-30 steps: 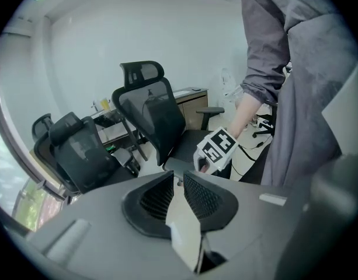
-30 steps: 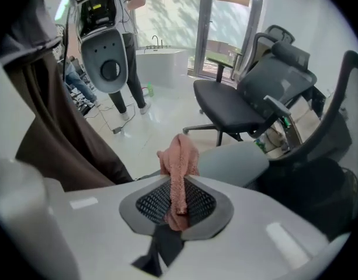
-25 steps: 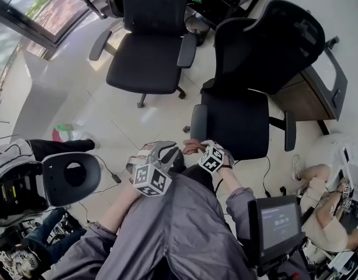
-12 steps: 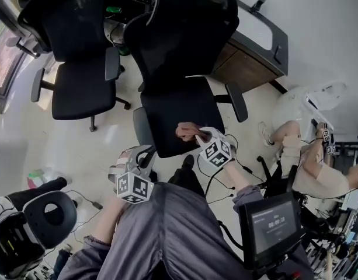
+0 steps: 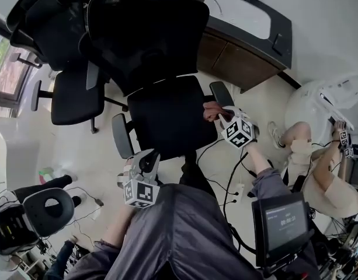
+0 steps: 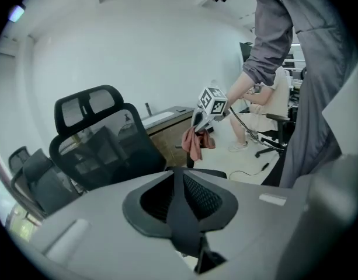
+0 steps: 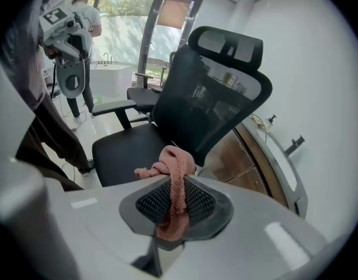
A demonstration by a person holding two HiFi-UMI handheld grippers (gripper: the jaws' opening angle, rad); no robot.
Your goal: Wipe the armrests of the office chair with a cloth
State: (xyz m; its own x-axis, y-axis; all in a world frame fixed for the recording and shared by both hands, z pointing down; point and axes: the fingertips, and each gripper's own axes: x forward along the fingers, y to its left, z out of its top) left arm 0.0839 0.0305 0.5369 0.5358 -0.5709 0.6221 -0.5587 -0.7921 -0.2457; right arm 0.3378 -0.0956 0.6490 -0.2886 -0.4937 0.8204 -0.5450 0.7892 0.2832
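A black office chair (image 5: pixel 167 118) with a mesh back stands in the middle of the head view. Its right armrest (image 5: pixel 221 92) and left armrest (image 5: pixel 121 136) flank the seat. My right gripper (image 5: pixel 216 115) is shut on a pink cloth (image 5: pixel 209 111), just beside the near end of the right armrest. In the right gripper view the cloth (image 7: pixel 171 159) bunches out of the right gripper (image 7: pixel 176 182), with the chair back (image 7: pixel 216 98) behind it. My left gripper (image 5: pixel 147 156) hangs by the seat's front left corner. In its own view the left gripper (image 6: pixel 181 179) is shut and holds nothing.
A second black chair (image 5: pixel 70 92) stands at the left. A desk with a wooden front (image 5: pixel 243 51) is behind the chair. A seated person (image 5: pixel 319 168) is at the right. Cables (image 5: pixel 228 174) trail on the floor. A screen (image 5: pixel 282 226) sits at lower right.
The right gripper carried the cloth from the seat's front edge up and right to the right armrest. The left gripper shifted along with the person. The chair now fills the centre.
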